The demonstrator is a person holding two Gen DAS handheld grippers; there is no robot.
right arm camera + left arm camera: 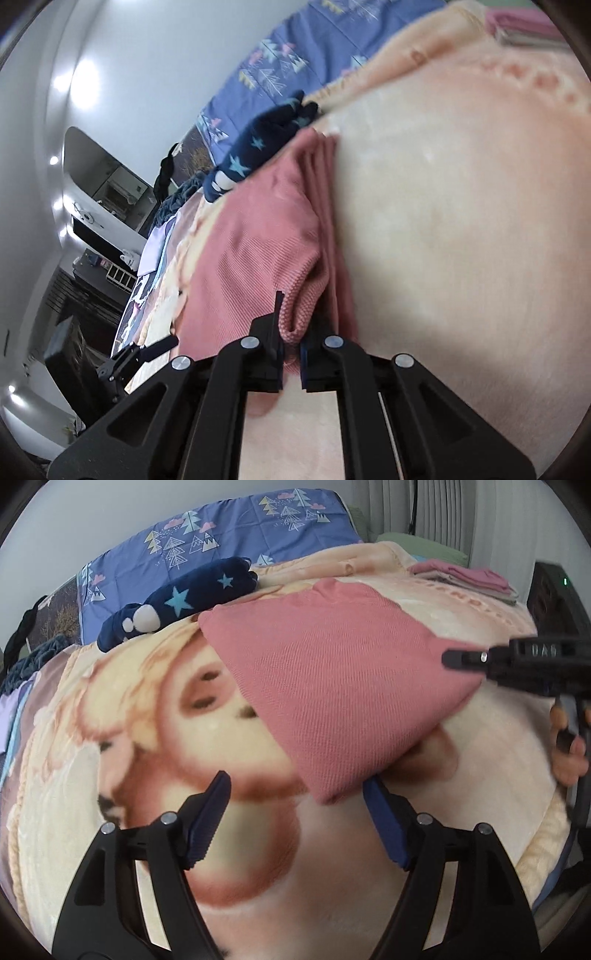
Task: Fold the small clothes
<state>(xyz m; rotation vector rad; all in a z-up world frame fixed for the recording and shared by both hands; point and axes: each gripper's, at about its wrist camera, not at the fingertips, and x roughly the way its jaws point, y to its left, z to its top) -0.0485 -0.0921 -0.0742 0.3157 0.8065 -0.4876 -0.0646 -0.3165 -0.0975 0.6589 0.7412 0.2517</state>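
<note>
Between the open left fingers (295, 819) lies the cloth (332, 686) corner; right fingers (291, 347) clamp its opposite corner.

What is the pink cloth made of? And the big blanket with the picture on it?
The pink cloth looks like a knitted fabric, maybe cotton: fine ribbed lines run across it and its finish is dull. The blanket looks like soft fleece or plush: its surface is fuzzy and the printed picture has blurry edges. Neither fibre can be told for sure.

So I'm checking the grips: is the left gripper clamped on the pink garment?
No, the left gripper stands open, its pads apart over the blanket, beside the pink garment.
</note>
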